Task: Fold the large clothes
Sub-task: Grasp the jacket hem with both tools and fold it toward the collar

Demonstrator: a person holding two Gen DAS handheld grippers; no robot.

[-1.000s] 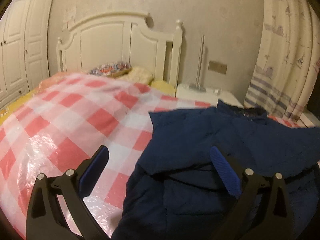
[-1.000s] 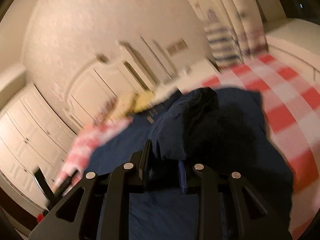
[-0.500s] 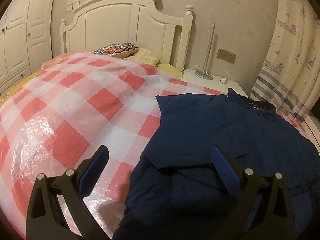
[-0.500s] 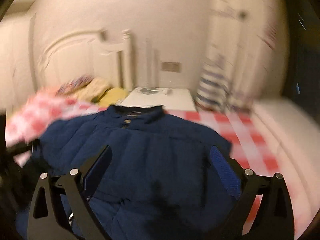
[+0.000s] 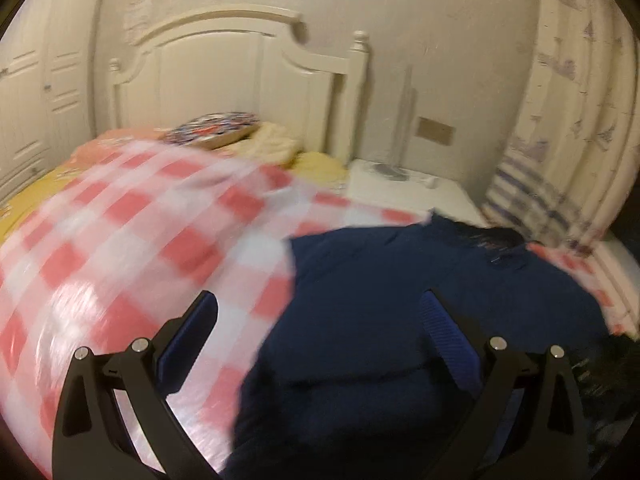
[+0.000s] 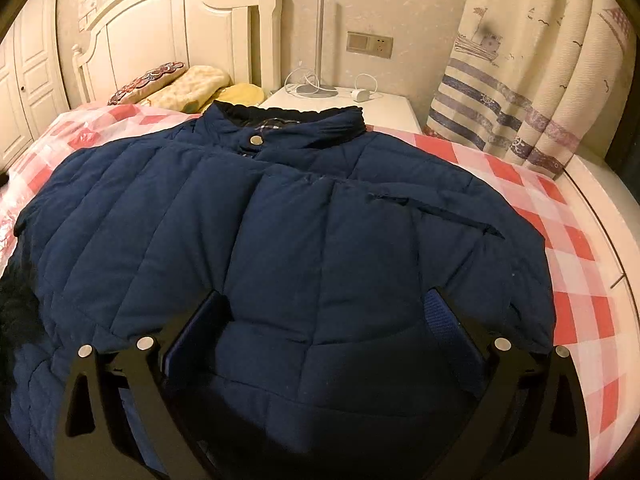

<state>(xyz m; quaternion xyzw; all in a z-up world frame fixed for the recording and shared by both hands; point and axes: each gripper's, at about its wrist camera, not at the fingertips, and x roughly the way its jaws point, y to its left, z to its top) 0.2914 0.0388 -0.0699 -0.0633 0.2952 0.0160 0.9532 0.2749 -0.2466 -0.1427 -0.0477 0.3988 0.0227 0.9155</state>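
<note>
A navy quilted jacket (image 6: 280,240) lies front up on the red-and-white checked bed cover (image 6: 568,240), its collar (image 6: 288,120) toward the headboard and folds of fabric laid across its front. My right gripper (image 6: 324,320) hovers over the jacket's lower middle. Its jaws are opening wide; the fabric lies beneath them and the pads press on nothing. In the blurred left wrist view, my left gripper (image 5: 320,320) stands open at the left edge of the jacket (image 5: 400,320), one finger over the checked cover (image 5: 120,248), the other over the cloth.
A white headboard (image 6: 168,36) with pillows (image 6: 188,84) stands at the bed's far end. A white nightstand (image 6: 360,108) beside it carries a lamp base and a charger. A patterned curtain (image 6: 540,80) hangs at the right, and a white wardrobe (image 5: 36,100) stands at the left.
My right gripper has let go of the jacket fold it held, opened wide and rolled level over the jacket. The left gripper stays open; its view has shifted and blurred.
</note>
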